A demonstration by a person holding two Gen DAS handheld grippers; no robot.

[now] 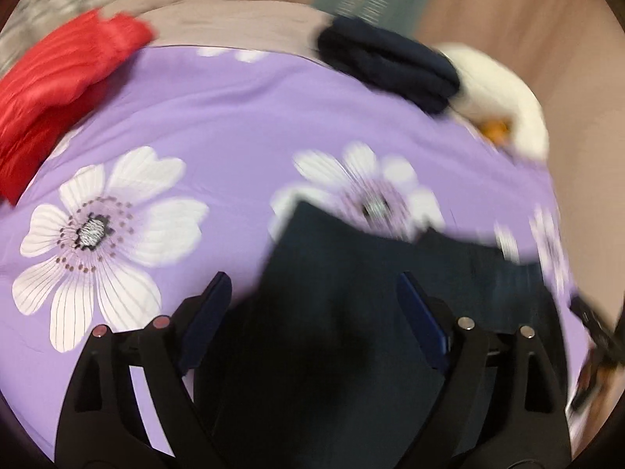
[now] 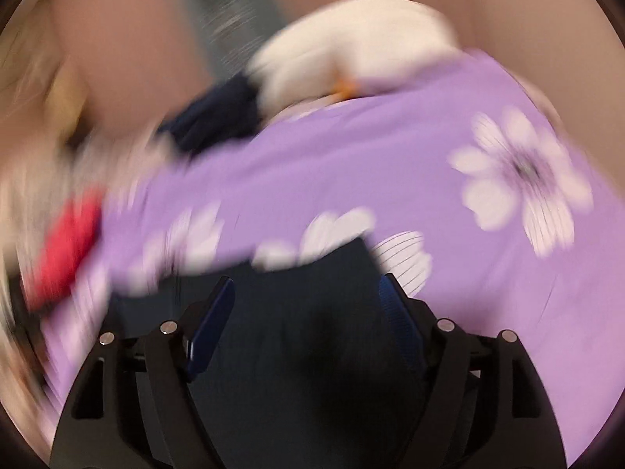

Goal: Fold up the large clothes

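Both views are smeared by motion blur, so fine detail is lost. A dark navy garment [image 1: 343, 312] lies on a bed covered by a purple sheet [image 1: 218, 109] printed with large white flowers. In the left wrist view the left tongs [image 1: 312, 285] hang above this garment with their two blue-padded fingers spread wide; the fabric's straight upper edge runs between and beyond them, and nothing is pinched between the pads. The right wrist view shows the same dark navy garment [image 2: 312, 312] below the right tongs [image 2: 308, 289], whose fingers also stand wide apart and clasp nothing. Whether either set of fingertips touches the cloth cannot be told through the blur.

At the far side of the bed a second dark blue piece of clothing [image 1: 390, 66] sits bunched up, just beside a white plush toy [image 1: 504, 93] with an orange patch. A red garment [image 1: 58, 90] is heaped at the bed's left edge. The purple sheet [image 2: 390, 164] and the white plush toy [image 2: 351, 43] appear again in the right wrist view.
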